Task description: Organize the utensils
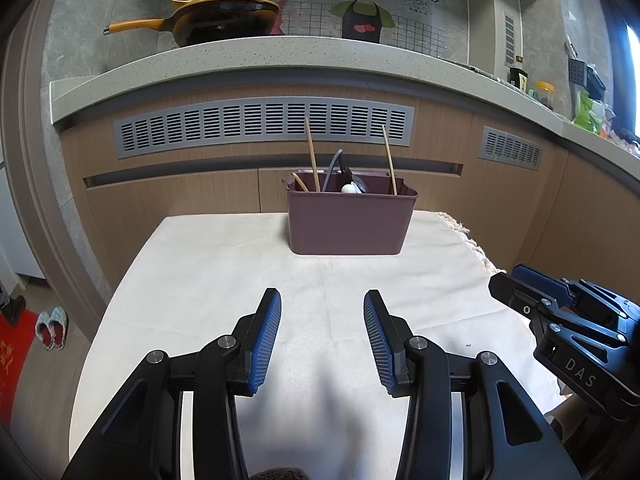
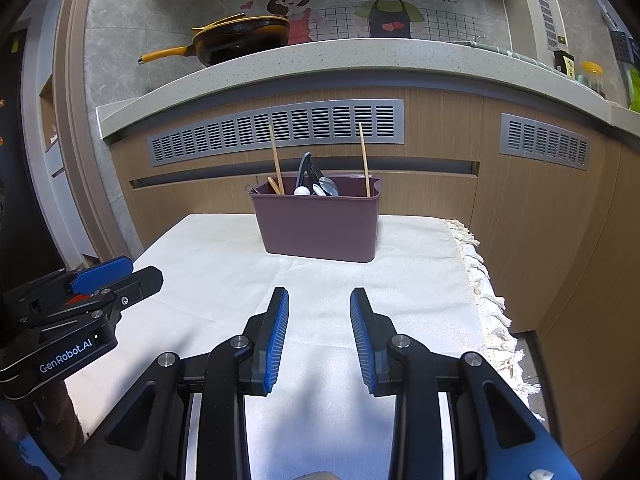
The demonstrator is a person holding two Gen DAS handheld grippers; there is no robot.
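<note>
A mauve utensil holder point(image 1: 347, 224) point(image 2: 318, 230) stands at the far end of the cloth-covered table. In it are two wooden chopsticks point(image 1: 312, 154) point(image 2: 277, 160), spoons point(image 1: 349, 189) point(image 2: 325, 189) and a dark-handled utensil. My left gripper point(image 1: 322, 300) is open and empty, above the cloth in front of the holder. My right gripper point(image 2: 319, 298) is open and empty, beside it on the right. Each gripper shows at the edge of the other's view point(image 1: 532, 284) point(image 2: 120, 274).
A cream cloth point(image 1: 240, 280) point(image 2: 224, 264) with a fringed right edge covers the table. Behind it are wooden cabinets with grey vents point(image 1: 264, 128). A yellow-handled pan point(image 1: 216, 20) sits on the counter above. Slippers point(image 1: 52, 326) lie on the floor at left.
</note>
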